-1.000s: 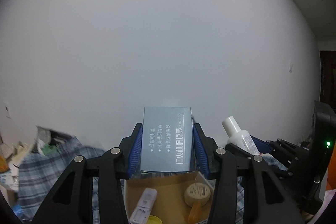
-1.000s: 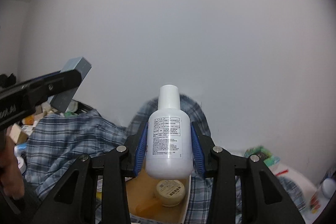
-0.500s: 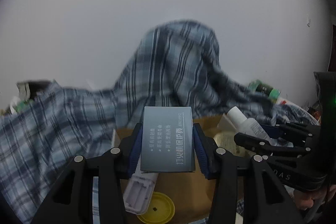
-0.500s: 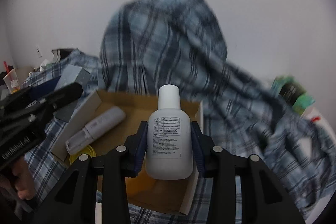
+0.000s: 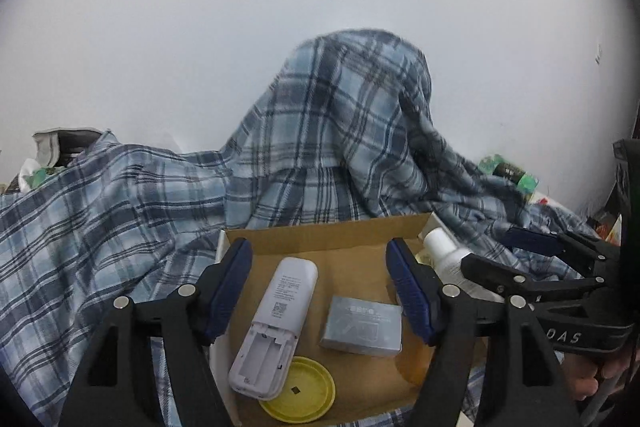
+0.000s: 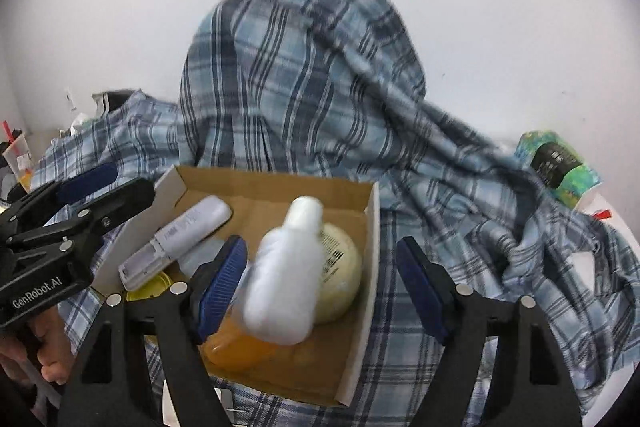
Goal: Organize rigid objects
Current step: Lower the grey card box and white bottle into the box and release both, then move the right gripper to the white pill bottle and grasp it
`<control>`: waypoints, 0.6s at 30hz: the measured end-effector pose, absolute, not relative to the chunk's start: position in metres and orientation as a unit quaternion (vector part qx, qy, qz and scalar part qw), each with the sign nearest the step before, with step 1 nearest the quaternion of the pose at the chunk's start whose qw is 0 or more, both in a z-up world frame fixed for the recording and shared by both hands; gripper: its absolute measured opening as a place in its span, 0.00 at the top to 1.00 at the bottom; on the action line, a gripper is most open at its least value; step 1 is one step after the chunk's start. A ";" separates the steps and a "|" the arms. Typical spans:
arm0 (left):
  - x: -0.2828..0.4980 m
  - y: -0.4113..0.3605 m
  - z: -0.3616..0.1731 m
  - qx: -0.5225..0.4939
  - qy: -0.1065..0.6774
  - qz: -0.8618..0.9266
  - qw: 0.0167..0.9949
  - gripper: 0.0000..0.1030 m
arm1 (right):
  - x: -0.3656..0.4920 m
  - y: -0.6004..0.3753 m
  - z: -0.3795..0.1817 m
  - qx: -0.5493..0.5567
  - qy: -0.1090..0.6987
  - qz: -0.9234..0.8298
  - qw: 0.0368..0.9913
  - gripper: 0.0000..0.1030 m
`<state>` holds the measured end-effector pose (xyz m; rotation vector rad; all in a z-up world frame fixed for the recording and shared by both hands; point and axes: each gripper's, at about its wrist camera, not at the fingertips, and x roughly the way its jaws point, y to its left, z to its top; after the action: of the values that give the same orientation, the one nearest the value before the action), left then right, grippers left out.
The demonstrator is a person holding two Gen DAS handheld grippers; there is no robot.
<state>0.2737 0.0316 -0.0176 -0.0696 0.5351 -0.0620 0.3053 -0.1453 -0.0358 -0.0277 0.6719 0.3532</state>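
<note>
Both my grippers are opening over the box (image 5: 320, 235).

My left gripper (image 5: 320, 291) is opening wide and its pads press on nothing; the grey case (image 5: 362, 325) lies flat on the box floor below them. Just left of the case in the box lies the white remote (image 5: 276, 319), with the yellow lid (image 5: 298, 393) at its near end. My right gripper (image 6: 320, 285) is also opening; the white bottle (image 6: 286, 279) is between its fingers but looks blurred and free of the pads, over the orange bottle (image 6: 236, 343) and beside the round jar (image 6: 336, 275) at the right wall of the box. A plaid cloth (image 6: 312, 67) lies around and behind the box.
</note>
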 end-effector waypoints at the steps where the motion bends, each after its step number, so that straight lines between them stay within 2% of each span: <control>1: 0.269 0.033 -0.013 -0.038 0.259 -0.031 0.965 0.31 | 0.304 -0.147 -0.032 -0.011 0.323 0.172 0.931 0.26; 12: 0.175 0.022 0.051 -0.010 0.174 -0.030 0.984 0.30 | 0.241 -0.168 0.033 0.003 0.250 0.198 0.948 0.26; 14: 0.155 0.021 0.054 -0.009 0.167 -0.032 0.985 0.29 | 0.223 -0.174 0.041 0.003 0.235 0.201 0.951 0.22; 15: 0.146 0.020 0.054 -0.011 0.164 -0.033 0.986 0.26 | 0.215 -0.176 0.045 0.004 0.230 0.201 0.952 0.17; 16: 0.137 0.019 0.054 -0.014 0.160 -0.034 0.986 0.21 | 0.205 -0.181 0.047 0.008 0.223 0.199 0.954 0.16; 18: 0.123 0.018 0.050 -0.017 0.153 -0.032 0.988 0.17 | 0.187 -0.191 0.049 0.019 0.206 0.191 0.959 0.15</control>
<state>0.1226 0.0179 0.0496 -0.0346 0.3071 -0.0634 0.1869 -0.1913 0.0494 0.0393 0.4184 0.3879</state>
